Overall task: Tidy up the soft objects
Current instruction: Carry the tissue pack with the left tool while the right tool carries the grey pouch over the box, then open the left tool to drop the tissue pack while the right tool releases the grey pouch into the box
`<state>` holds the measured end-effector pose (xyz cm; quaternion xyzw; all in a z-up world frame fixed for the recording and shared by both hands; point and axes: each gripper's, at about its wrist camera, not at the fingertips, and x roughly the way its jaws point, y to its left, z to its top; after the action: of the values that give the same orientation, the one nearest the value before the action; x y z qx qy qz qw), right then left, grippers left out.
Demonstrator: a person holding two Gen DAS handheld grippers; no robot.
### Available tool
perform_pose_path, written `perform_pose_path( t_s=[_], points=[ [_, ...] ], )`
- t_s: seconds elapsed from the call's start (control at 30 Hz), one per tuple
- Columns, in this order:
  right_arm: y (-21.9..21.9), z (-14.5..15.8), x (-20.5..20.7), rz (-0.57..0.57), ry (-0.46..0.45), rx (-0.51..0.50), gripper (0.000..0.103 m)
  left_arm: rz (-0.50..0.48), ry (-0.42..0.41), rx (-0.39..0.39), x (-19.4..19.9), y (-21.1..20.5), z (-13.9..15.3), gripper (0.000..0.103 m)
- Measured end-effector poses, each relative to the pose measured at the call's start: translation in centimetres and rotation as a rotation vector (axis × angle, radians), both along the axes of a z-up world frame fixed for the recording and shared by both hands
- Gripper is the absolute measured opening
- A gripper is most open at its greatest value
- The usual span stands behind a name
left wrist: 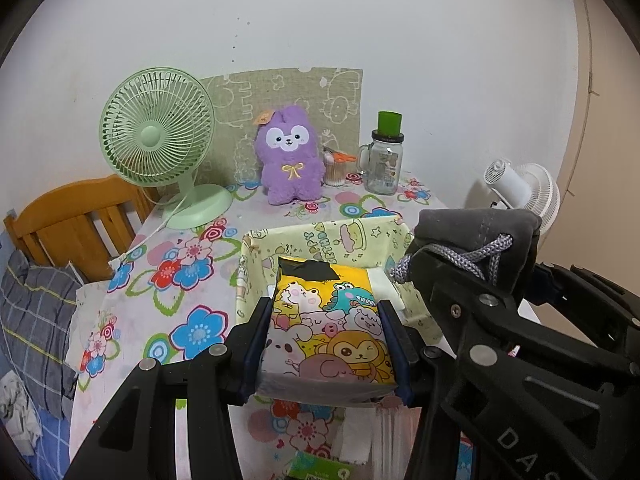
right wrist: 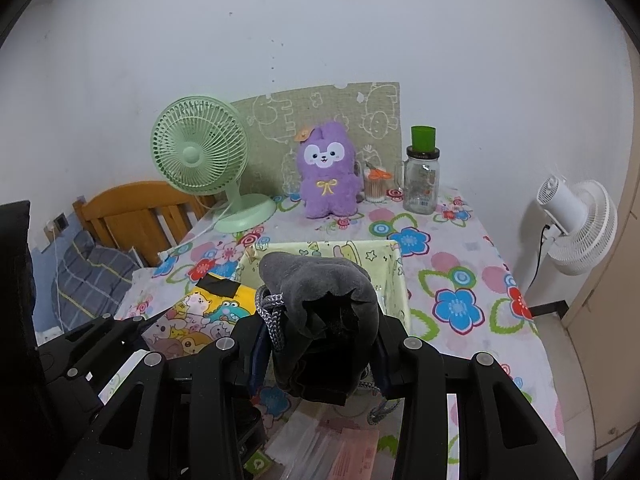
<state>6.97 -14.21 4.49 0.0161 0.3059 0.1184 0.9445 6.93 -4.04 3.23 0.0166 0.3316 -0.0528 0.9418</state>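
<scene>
Left wrist view: left hand-held gripper (left wrist: 324, 340) clamped on a cartoon-printed tissue pack (left wrist: 328, 320), held over the near edge of the pale yellow fabric box (left wrist: 320, 236). Right hand-held gripper (right wrist: 320, 356) clamped on a grey drawstring pouch (right wrist: 320, 304), also just above the box's near side, right of the pack. Beyond the box on the flowered worktop (right wrist: 460, 280): purple plush toy (left wrist: 290, 160), green fan (left wrist: 156, 136), glass jar (left wrist: 382, 164).

You can read "HAPPY BIRTHDAY" printed on the inner wall of the fabric box (left wrist: 320, 240), and the letters "DA" moulded on the right tongs' black frame (left wrist: 516, 446).
</scene>
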Motion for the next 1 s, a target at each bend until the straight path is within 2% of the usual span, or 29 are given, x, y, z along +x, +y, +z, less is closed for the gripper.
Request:
perform_pose_path(
  t_s=[0.83, 1.0],
  points=[
    [0.6, -1.6, 6.8, -0.011, 0.043, -0.015, 0.045, 0.024, 0.064, -0.022, 7.1, 0.6, -2.0, 0.054],
    [0.5, -2.1, 7.8, -0.015, 0.054, -0.019, 0.045, 0.033, 0.061, -0.023, 8.2, 0.6, -2.5, 0.057]
  ],
)
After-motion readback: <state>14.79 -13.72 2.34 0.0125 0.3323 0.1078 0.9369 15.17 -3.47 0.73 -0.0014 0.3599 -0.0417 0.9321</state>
